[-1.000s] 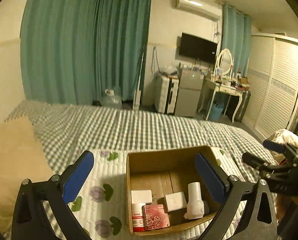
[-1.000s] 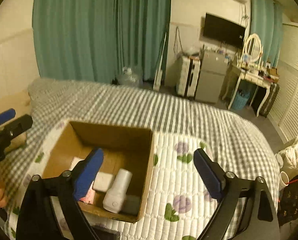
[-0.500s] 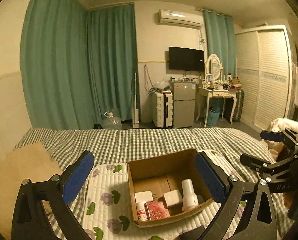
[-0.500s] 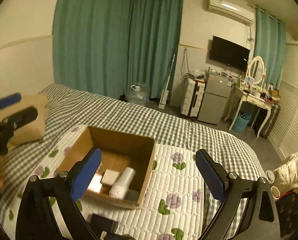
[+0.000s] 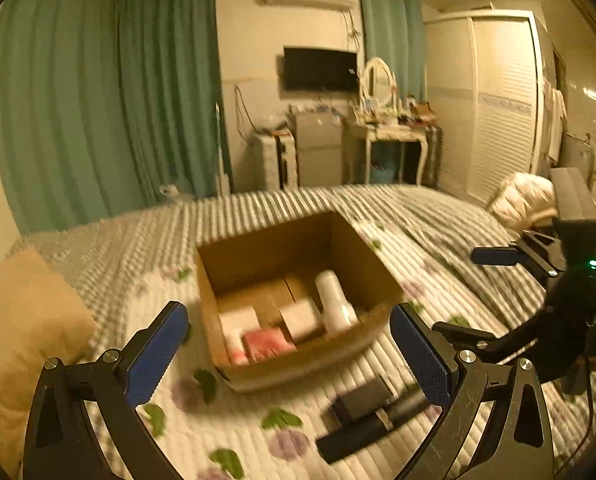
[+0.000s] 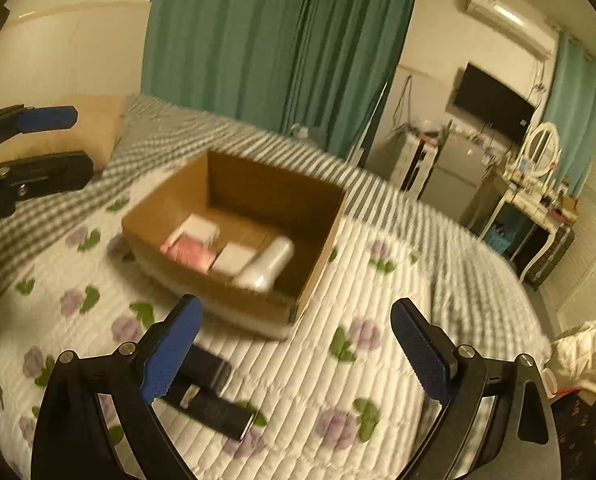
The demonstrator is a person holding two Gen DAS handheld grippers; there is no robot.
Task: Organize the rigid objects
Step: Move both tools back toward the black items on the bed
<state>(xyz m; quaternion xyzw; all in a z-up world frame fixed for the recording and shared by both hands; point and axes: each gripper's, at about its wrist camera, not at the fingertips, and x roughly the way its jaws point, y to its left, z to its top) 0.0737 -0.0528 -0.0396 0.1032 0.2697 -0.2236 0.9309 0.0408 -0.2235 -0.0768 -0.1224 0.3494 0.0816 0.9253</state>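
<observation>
An open cardboard box [image 5: 290, 364] [image 6: 258, 308] sits on the floral quilt of the bed. Inside lie a white bottle [image 5: 333, 300] [image 6: 266, 264], a white block [image 5: 301, 318] [image 6: 234, 258], a pink packet [image 5: 266, 342] [image 6: 190, 252] and another white box [image 5: 238, 316] [image 6: 196, 226]. Two black objects, a small box [image 5: 357, 400] [image 6: 206, 366] and a long bar [image 5: 373, 424] [image 6: 214, 406], lie on the quilt in front of the box. My left gripper [image 5: 288, 354] is open and empty above the box's near edge. My right gripper [image 6: 294, 348] is open and empty above the quilt, right of the black objects.
A tan pillow [image 5: 18, 320] lies at the bed's left. The right gripper shows at the right of the left wrist view [image 5: 497, 258]; the left gripper shows at the left of the right wrist view [image 6: 38, 148]. A white jacket [image 6: 585, 356] lies off the bed's right. Furniture stands beyond.
Both grippers have pulled back and up from the box. The two black objects on the quilt have come into view in front of it. Both grippers stay open.
</observation>
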